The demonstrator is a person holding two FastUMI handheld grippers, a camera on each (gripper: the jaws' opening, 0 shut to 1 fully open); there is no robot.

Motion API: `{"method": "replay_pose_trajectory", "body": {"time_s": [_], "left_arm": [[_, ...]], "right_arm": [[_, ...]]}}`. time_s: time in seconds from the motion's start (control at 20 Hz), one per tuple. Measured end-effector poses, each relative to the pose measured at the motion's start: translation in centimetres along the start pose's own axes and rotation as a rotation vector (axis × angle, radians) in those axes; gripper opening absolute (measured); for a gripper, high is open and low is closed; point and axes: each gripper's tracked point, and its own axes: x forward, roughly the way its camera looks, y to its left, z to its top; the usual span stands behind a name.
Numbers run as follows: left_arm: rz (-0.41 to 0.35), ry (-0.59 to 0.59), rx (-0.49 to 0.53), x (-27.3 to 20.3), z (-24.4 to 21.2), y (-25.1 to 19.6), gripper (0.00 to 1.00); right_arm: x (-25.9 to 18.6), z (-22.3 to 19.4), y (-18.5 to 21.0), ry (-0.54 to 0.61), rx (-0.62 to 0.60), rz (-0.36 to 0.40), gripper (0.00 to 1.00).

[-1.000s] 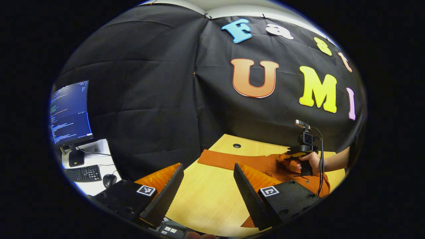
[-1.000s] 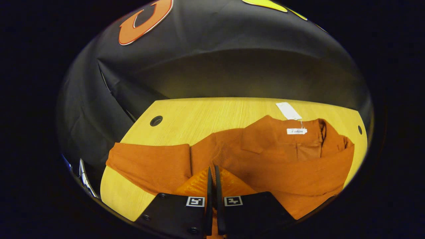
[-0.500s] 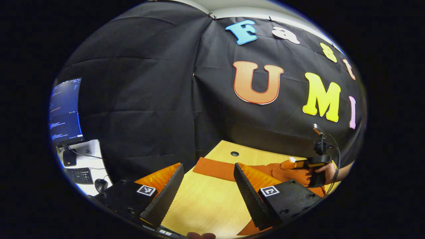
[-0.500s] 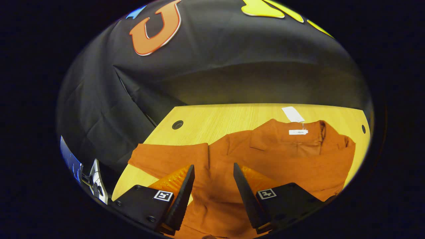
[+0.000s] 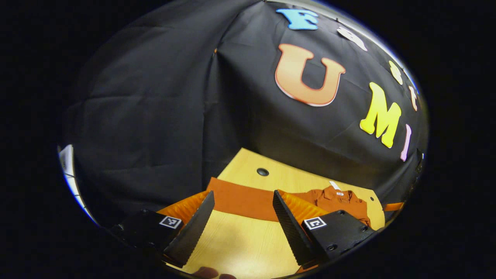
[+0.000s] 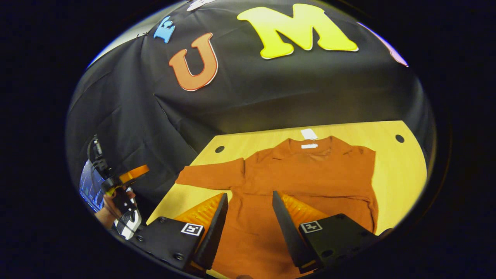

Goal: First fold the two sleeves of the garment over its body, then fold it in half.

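Observation:
An orange long-sleeved garment (image 6: pixel 310 174) lies flat on the wooden table (image 6: pixel 403 170), collar and white label (image 6: pixel 309 146) toward the far wall. One sleeve (image 6: pixel 211 176) stretches out to the left. The other sleeve lies folded over the body along the right side (image 6: pixel 358 203). My right gripper (image 6: pixel 249 193) stands open above the garment's lower body, with nothing between its fingers. My left gripper (image 5: pixel 243 193) is open above the table, just short of the outstretched sleeve (image 5: pixel 240 199). A hand holds the left gripper (image 6: pixel 133 173) off the table's left side.
Round cable holes (image 6: pixel 219 149) (image 6: pixel 399 138) sit in the table's far corners. Black cloth hangs close behind the table. A monitor (image 6: pixel 87 186) glows past the table's left edge. Bare wood (image 5: pixel 240 244) lies under the left gripper.
My right gripper went from shut on the folded sleeve to open and drew back, leaving the sleeve on the body. The left gripper swung toward the outstretched sleeve.

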Motion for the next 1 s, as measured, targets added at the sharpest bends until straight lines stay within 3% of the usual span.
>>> {"method": "replay_pose_trajectory", "body": {"time_s": [0.15,0.3,0.5,0.85,1.0], "left_arm": [[-0.039,0.077,-0.007,5.3,-1.6,2.9,0.99],[-0.078,0.174,-0.114,9.0,-3.6,5.2,0.98],[-0.061,0.229,-0.124,13.6,-4.7,8.0,0.99],[-0.054,0.336,-0.192,17.6,-6.7,9.0,0.99],[-0.067,0.378,-0.172,17.6,-7.6,8.3,0.96]], "right_arm": [[-3.9,0.1,-2.1,-0.031,0.033,-0.049,0.76],[-6.9,0.4,-4.3,-0.076,0.125,-0.111,0.76],[-8.4,-0.9,-6.4,-0.078,0.206,-0.188,0.76],[-9.7,-1.9,-6.6,-0.061,0.214,-0.239,0.76],[-9.7,-1.7,-7.1,-0.065,0.22,-0.251,0.76]]}}
